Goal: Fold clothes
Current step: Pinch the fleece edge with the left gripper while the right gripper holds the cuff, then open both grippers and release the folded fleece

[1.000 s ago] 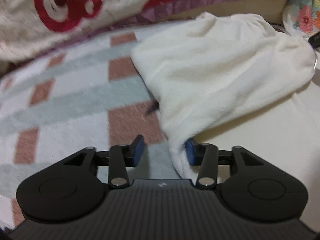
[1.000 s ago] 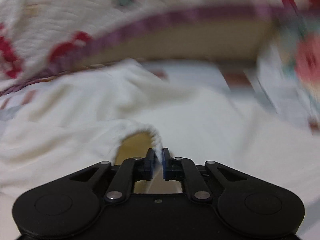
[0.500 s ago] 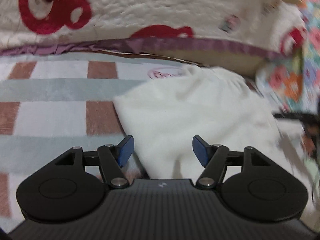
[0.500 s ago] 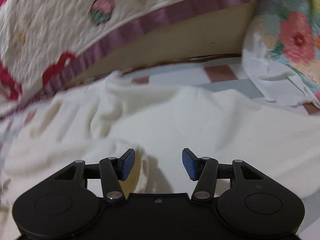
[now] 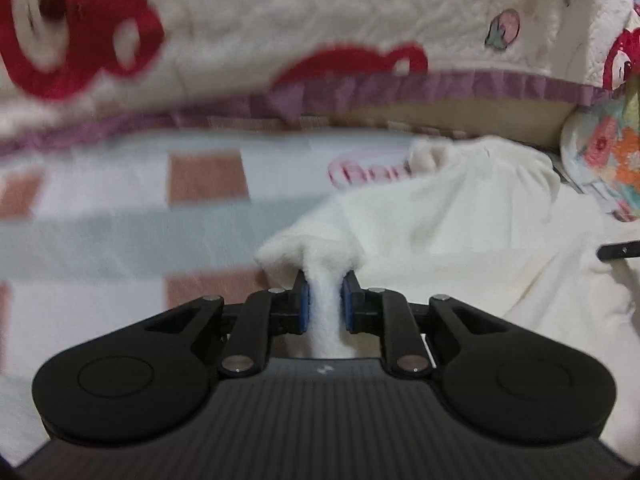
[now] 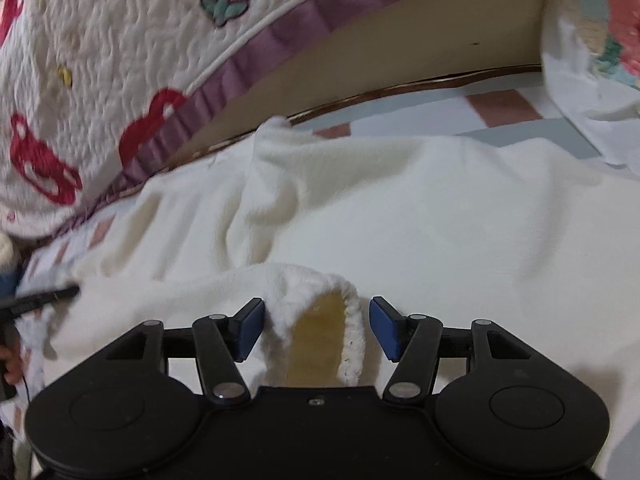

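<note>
Left hand-held gripper [image 5: 324, 304] clamped; right hand-held gripper [image 6: 318, 330] spread.

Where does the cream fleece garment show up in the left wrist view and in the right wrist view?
Left wrist view: the cream fleece garment fills the right half, a bunched fold clamped in the left gripper.
Right wrist view: it spans the middle; a cuff-like opening lies between the open jaws of the right gripper.
Shared landmark: the quilt's purple border across the top.

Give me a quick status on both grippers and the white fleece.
Left gripper shut on white fleece edge. Right gripper open, jaws straddling a rolled hem. Nothing in the way.
</note>
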{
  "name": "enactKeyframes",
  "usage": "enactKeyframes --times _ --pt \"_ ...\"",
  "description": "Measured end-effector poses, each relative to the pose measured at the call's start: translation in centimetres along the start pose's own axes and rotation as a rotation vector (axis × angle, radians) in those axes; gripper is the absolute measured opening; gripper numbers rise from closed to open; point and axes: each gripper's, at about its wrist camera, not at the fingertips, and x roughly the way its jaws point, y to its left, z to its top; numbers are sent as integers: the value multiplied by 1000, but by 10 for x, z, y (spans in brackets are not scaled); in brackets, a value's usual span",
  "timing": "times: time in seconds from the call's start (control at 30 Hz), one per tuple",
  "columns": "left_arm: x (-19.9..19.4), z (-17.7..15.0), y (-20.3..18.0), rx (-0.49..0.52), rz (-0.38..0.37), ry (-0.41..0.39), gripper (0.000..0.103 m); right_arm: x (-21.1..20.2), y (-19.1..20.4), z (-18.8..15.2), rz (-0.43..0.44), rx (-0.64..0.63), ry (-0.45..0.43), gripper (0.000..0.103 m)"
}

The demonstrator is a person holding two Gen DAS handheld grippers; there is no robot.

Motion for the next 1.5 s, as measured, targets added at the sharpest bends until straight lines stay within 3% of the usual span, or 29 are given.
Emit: enactKeyframes --times 0.03,0.07,0.13,0.27,0.4,0.53,0.67,0.7,0.77,0.8,0.87,0.93,1.0,1.07,1.17,1.37,1.5 --pt "-7 2 0 4 24 -33 14 0 3 -2 23 -29 -17 56" --pt "-13 2 2 -7 46 -61 14 -3 6 -4 47 -66 -39 42" --pt "-15 -1 13 -66 61 -72 14 -8 13 -6 79 -130 -75 24" --pt "5 -14 23 -97 94 -12 14 -4 20 -10 32 -221 -76 19" --pt "3 -20 16 -55 136 -26 14 3 22 -4 -31 -241 -58 19" --pt "9 -18 17 -86 136 -9 15 10 27 1 -101 -307 -41 20" --pt "10 -19 16 -77 132 2 15 15 22 5 -124 -256 0 21" --pt "9 -19 16 -88 116 14 16 16 20 6 -126 -244 14 23" --pt "5 -17 19 -123 70 40 28 17 17 8 -134 -221 52 40" --pt "-1 -15 22 -147 41 39 31 14 16 10 -134 -225 62 44" --pt "-20 -11 18 -125 12 -6 45 -1 23 12 -130 -259 27 50" --pt "-45 -9 3 -65 -19 -79 46 -17 30 14 -128 -295 -10 51" --pt "-55 -11 -15 -26 -123 -87 46 -23 50 9 -153 -389 -58 52" --pt "-53 -14 -35 27 -244 -21 46 -24 71 1 -175 -491 -90 51" --pt "-44 -30 -65 169 -318 94 46 -16 90 -7 -129 -539 -91 51" --pt "-53 -62 -64 235 -336 235 46 8 98 -22 -53 -486 -9 51" --pt "-67 -81 -61 305 -262 287 51 13 102 -33 -66 -517 19 51"
